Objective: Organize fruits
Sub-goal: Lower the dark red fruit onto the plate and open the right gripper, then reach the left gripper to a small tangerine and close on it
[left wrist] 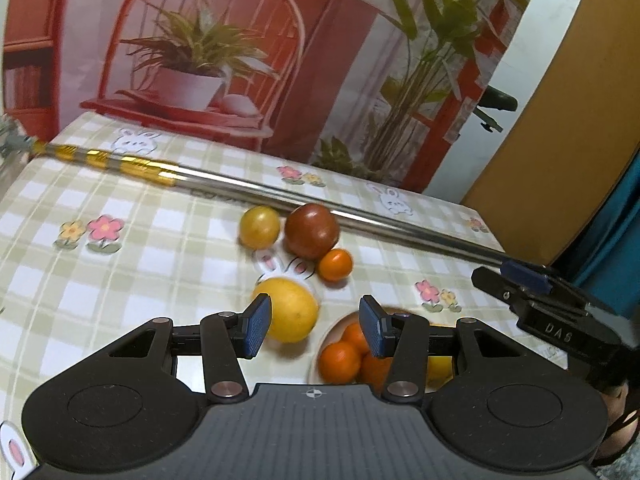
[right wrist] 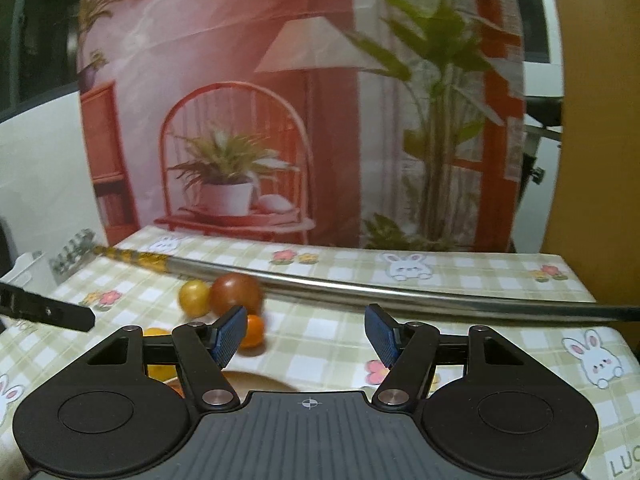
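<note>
Hovering left claw spread and empty over big yellow fruit mid-counter; off-centre pinch could roll it into bowl.

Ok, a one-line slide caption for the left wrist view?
Open left gripper hovers over a large yellow citrus fruit beside a pale bowl of small oranges on the checked tablecloth.

Looks like somebody's home, dressed up a bit. The surface wears a green-and-white checked tablecloth with cartoon bunnies and flowers, with loose fruit lying mid-frame. Across the top of both views hangs a printed backdrop of a red chair, potted plant and lamp. A plain white wall peeks out at left.
</note>
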